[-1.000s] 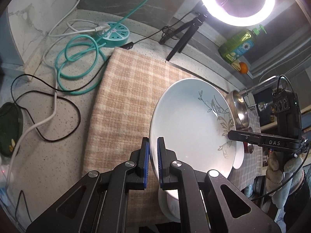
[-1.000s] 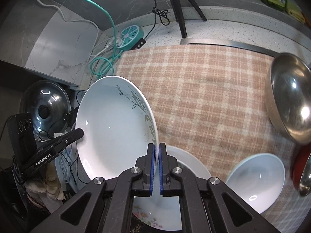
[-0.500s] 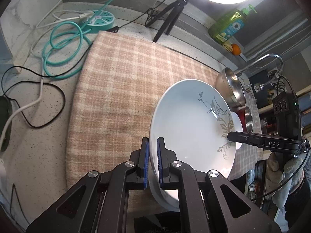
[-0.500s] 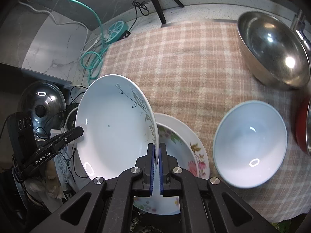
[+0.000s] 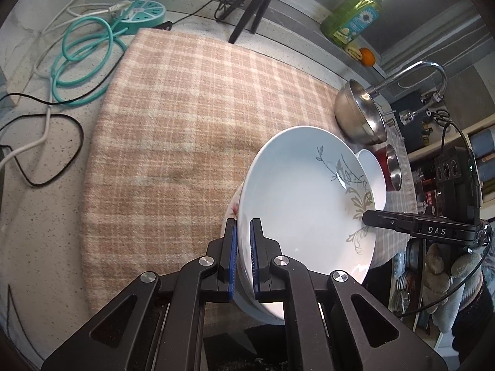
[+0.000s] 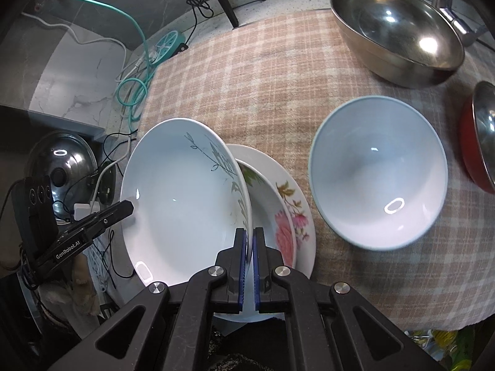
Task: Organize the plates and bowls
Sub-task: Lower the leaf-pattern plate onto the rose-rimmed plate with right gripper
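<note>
Right gripper (image 6: 250,241) view alone: floral plate (image 6: 290,216) under leaf-patterned plate (image 6: 182,204)

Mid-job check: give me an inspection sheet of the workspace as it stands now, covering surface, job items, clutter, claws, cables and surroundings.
Surface: beige checked cloth over a speckled stone counter.
Job's things: white leaf-patterned plate held tilted above a white flower-patterned plate lying on the cloth; pale blue bowl, large steel bowl and red-sided steel bowl to the right.
Clutter: green soap bottle, small orange fruit, black tripod.
Claws: left claw and right claw each shut on the leaf plate's rim, at opposite sides.
Cables: teal coil, white and black leads, round teal power hub.
Surroundings: chrome tap, shiny pot lid.
</note>
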Tool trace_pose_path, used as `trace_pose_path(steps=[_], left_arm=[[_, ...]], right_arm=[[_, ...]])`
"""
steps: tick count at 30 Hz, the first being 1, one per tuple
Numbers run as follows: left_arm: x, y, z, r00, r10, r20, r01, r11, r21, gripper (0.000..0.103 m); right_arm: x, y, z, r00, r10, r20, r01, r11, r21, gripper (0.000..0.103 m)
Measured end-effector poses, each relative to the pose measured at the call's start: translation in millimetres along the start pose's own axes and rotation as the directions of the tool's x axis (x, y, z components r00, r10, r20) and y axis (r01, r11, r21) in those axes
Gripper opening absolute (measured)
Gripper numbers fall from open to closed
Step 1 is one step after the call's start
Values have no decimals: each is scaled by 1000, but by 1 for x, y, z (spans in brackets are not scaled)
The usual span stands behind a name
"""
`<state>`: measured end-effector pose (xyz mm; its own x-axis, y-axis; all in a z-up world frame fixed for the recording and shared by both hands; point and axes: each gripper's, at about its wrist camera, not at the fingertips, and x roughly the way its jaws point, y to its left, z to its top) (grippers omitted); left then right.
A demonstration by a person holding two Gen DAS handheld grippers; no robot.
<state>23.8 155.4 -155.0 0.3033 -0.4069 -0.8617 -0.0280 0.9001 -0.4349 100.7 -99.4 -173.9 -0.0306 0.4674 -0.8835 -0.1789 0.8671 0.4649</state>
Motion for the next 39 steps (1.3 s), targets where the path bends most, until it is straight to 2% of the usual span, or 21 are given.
trace_pose_path(steps=[12, 39], left_arm=[[15, -2, -9, 999, -5, -44, 6, 1000, 21, 6], [28, -1, -9, 997, -4, -74, 7, 1000, 31, 6]], right_arm=[[7, -12, -24, 1000, -6, -8, 6, 999, 40, 4], [18, -18, -28, 999, -14, -47, 17, 998, 62, 5]])
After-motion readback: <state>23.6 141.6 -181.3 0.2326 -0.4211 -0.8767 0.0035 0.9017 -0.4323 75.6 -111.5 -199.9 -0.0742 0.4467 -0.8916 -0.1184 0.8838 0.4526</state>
